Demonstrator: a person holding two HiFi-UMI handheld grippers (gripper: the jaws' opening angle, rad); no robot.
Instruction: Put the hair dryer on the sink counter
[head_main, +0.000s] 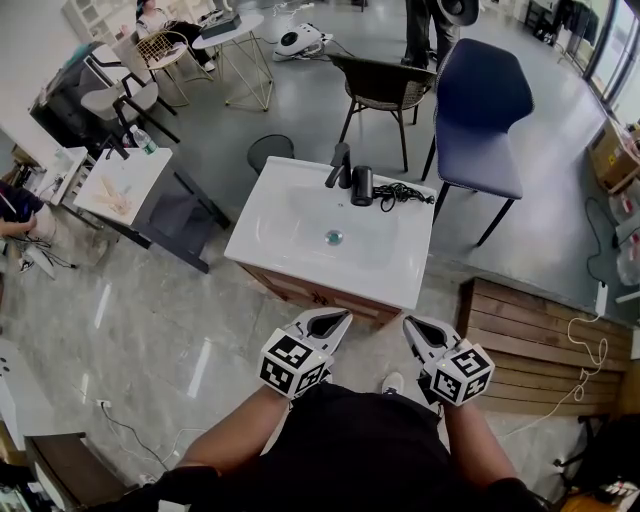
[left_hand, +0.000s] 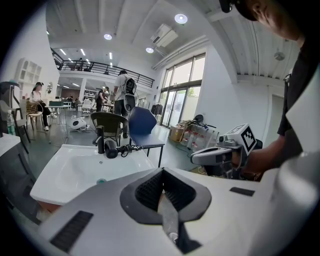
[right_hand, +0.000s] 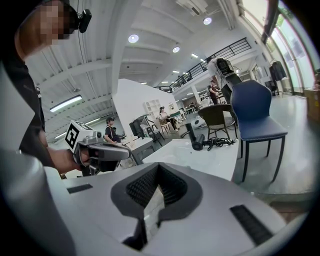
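The hair dryer (head_main: 362, 186) is seen at the far edge of the sink surface (head_main: 395, 268), well apart from the left tool (head_main: 333, 320) and right tool (head_main: 416, 330), both held closed and empty.

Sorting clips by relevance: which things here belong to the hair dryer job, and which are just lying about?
Job: hair dryer, lying on the sink counter beside the tap; left gripper, right gripper, both shut and empty.
Just about: blue chair, wicker chair, white side table.

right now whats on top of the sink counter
A hair dryer lies at the back beside the faucet, cord bunched alongside; a drain stopper sits in the basin. Beneath the dryer is hidden.
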